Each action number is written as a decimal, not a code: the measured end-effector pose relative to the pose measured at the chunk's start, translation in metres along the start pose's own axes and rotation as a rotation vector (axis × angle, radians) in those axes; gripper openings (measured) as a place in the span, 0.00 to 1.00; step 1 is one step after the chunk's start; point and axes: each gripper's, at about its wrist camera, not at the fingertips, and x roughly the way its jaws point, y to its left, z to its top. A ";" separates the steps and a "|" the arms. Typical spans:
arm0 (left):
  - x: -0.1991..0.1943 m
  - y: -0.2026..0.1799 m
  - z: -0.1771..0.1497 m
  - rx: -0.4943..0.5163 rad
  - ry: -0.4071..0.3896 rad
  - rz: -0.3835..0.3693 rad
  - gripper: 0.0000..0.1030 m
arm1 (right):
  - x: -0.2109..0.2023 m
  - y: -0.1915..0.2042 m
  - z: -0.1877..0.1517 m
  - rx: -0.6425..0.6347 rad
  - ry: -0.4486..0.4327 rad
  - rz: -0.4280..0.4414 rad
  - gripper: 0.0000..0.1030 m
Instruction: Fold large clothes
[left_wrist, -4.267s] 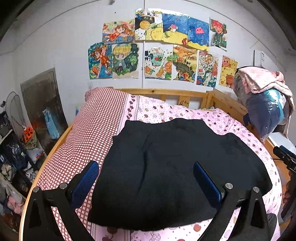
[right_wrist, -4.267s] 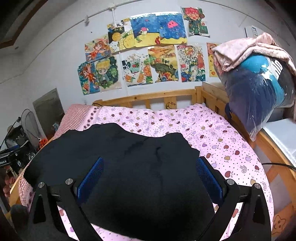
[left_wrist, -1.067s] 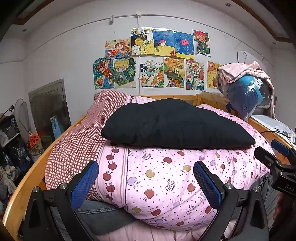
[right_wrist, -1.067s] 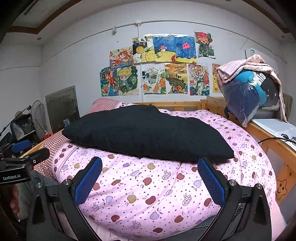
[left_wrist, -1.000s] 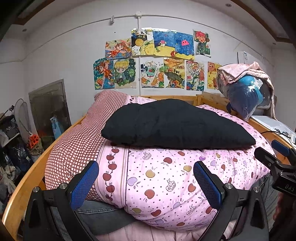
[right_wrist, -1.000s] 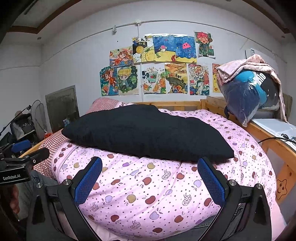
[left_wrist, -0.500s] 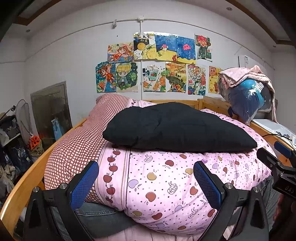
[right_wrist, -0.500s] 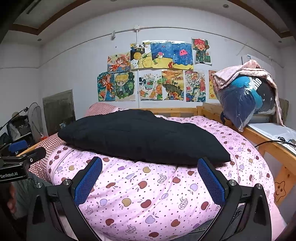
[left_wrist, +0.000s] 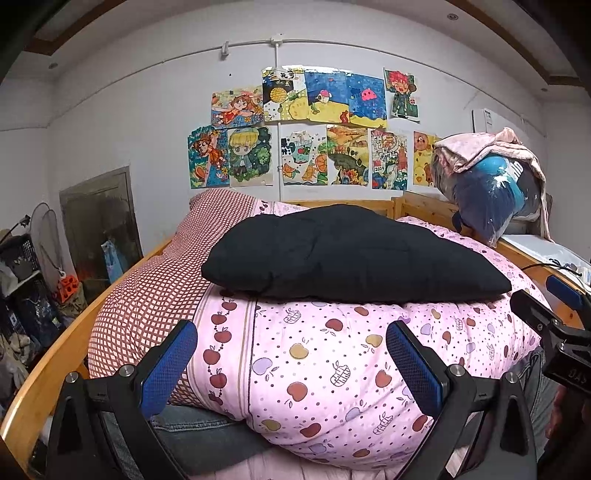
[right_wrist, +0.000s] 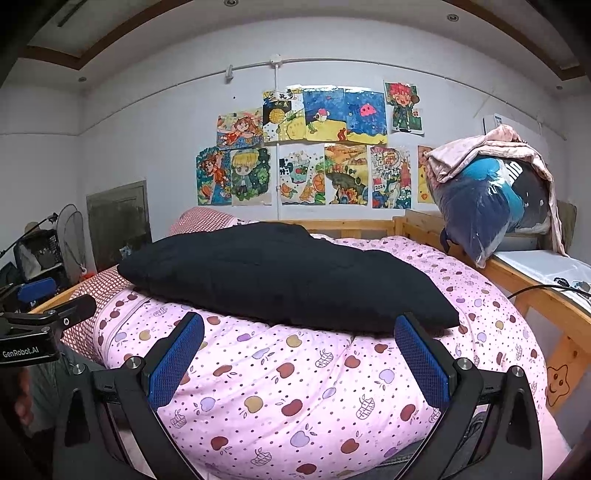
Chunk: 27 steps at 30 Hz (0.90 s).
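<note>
Black garment (left_wrist: 347, 254) is lying folded on the pink quilt (left_wrist: 332, 354) on the bed | left gripper (left_wrist: 291, 363) and right gripper (right_wrist: 299, 360) are hovering low nearby, jaws spread, holding nothing | risk: quilt's rounded slope letting the fold slide apart.

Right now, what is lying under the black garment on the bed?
The black garment lies on a pink quilt with apple prints. The quilt part directly beneath it is covered, so anything there cannot be seen.

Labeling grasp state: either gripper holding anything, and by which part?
Nothing held. Left gripper and right gripper both open, short of the black garment on the quilt.
</note>
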 end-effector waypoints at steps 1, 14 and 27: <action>0.000 0.000 0.000 -0.002 0.000 0.000 1.00 | 0.000 0.000 0.000 0.000 0.002 0.001 0.98; 0.000 -0.003 -0.002 -0.001 0.004 -0.003 1.00 | 0.000 0.000 0.000 0.002 0.011 0.004 0.98; 0.002 -0.005 -0.010 0.009 0.011 -0.006 1.00 | 0.001 -0.002 -0.002 0.002 0.007 0.002 0.98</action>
